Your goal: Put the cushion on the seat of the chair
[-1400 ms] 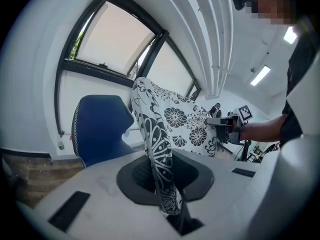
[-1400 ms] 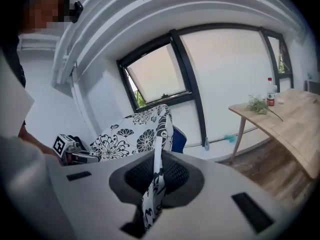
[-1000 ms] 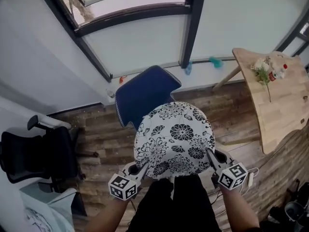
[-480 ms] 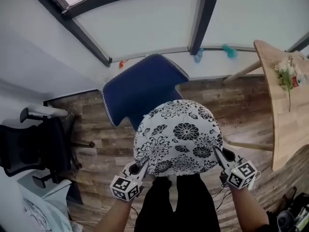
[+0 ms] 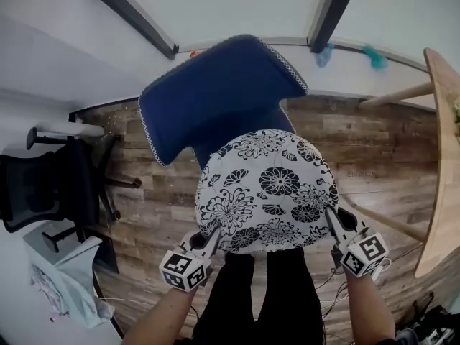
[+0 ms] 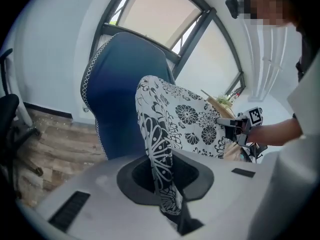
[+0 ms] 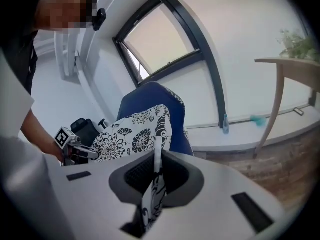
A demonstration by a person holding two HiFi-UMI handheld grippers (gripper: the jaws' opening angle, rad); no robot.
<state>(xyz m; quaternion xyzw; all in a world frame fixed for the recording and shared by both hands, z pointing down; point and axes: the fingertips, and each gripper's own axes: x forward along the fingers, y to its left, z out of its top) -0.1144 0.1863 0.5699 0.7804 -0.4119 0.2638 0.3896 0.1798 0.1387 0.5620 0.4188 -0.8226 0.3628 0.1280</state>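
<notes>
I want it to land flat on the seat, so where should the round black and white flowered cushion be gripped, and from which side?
Grip the round black and white flowered cushion by its thin rim, at two spots on the near edge, coming from opposite the blue chair's backrest. It is broad and looks soft; the left gripper and right gripper hold it so.

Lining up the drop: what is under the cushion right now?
The blue chair stands beneath the cushion; its backrest shows, but the cushion covers most of the seat.
</notes>
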